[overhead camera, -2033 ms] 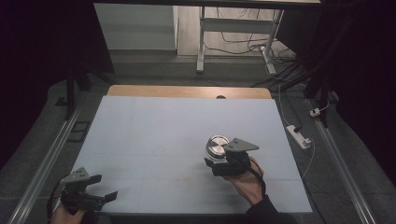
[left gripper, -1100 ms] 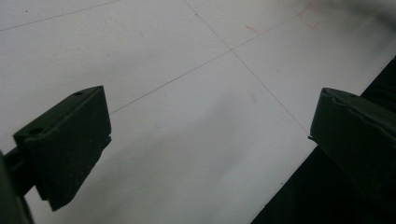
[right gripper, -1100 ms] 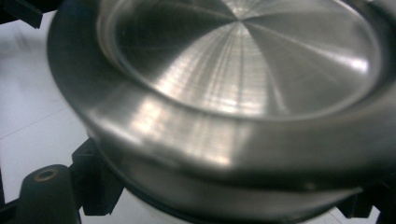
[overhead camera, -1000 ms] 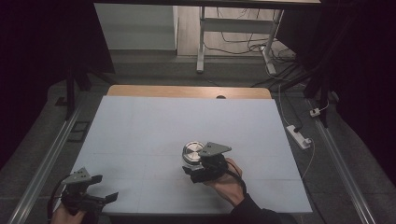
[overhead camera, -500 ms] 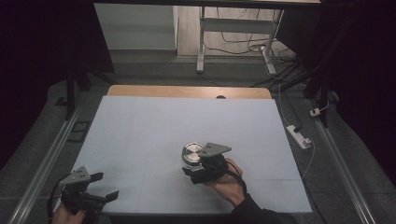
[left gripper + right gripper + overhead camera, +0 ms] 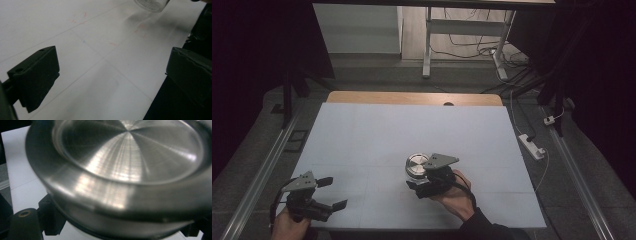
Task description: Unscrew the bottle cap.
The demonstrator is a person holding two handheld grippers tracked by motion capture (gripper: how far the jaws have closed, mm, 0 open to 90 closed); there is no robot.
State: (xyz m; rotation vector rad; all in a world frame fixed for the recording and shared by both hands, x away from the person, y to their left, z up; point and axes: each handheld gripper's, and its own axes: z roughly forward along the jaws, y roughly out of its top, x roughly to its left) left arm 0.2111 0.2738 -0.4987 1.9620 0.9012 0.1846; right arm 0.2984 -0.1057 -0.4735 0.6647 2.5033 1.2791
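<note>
The right claw (image 6: 419,176) is clenched on a round metal lid (image 6: 416,164), its flat face turned up, near the middle of the white surface (image 6: 412,130). The left claw (image 6: 331,192) hovers wide open at the near-left corner.

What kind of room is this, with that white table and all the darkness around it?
Probably a lab or recording workspace, not a home. A bare white table stands between floor rails, loose cables and a power strip lie on the floor, and a person works with hand-held grippers, the right gripper holding a metal-lidded jar.
</note>
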